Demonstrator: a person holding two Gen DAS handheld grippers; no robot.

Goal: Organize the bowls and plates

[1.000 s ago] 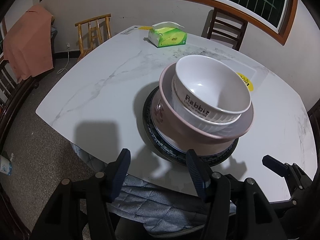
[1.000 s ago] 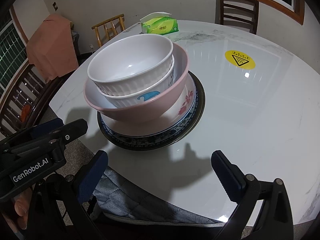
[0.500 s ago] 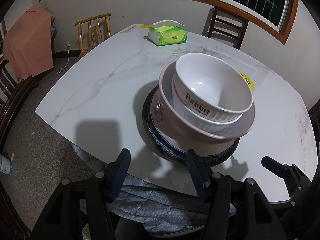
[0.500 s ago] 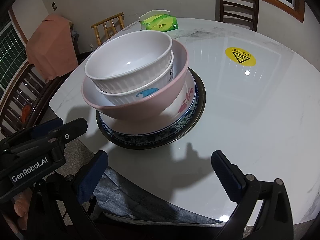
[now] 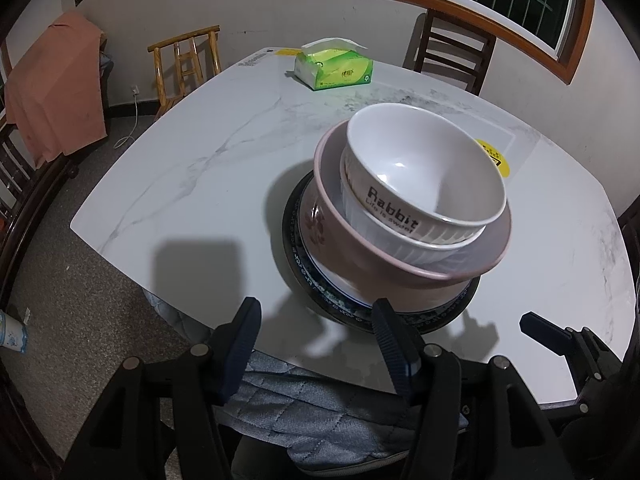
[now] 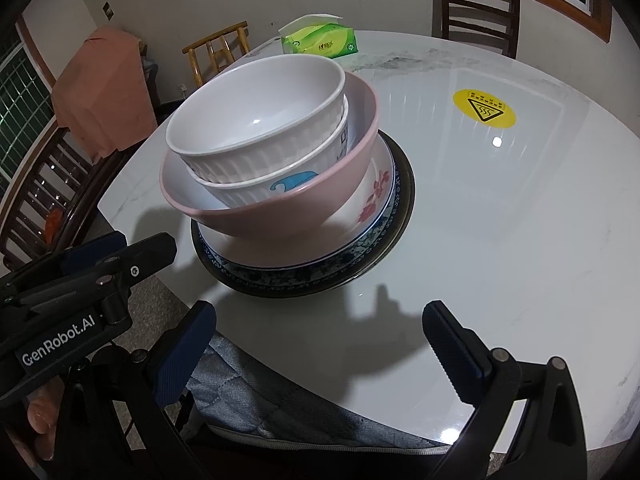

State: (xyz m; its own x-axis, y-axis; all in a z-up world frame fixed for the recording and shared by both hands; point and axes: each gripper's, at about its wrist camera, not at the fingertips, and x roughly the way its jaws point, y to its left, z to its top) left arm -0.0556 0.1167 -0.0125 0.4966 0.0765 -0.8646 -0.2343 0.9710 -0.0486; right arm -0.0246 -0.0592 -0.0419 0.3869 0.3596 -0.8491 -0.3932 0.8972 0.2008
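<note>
White marble table [image 5: 208, 168] bears one stack — two white bowls [image 6: 256, 120] in a pink bowl [image 6: 280, 216], on what look like two plates [image 6: 304, 276]. Left gripper [image 5: 316, 332] and right gripper [image 6: 320, 332] hover near — jaws apart, empty.

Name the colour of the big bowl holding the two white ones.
Pink, seen best in the right wrist view.

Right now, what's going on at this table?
A person holds the left gripper and right gripper open and empty near the table edge. Two white bowls sit nested in a pink bowl on stacked plates. A tissue pack sits beyond.
</note>
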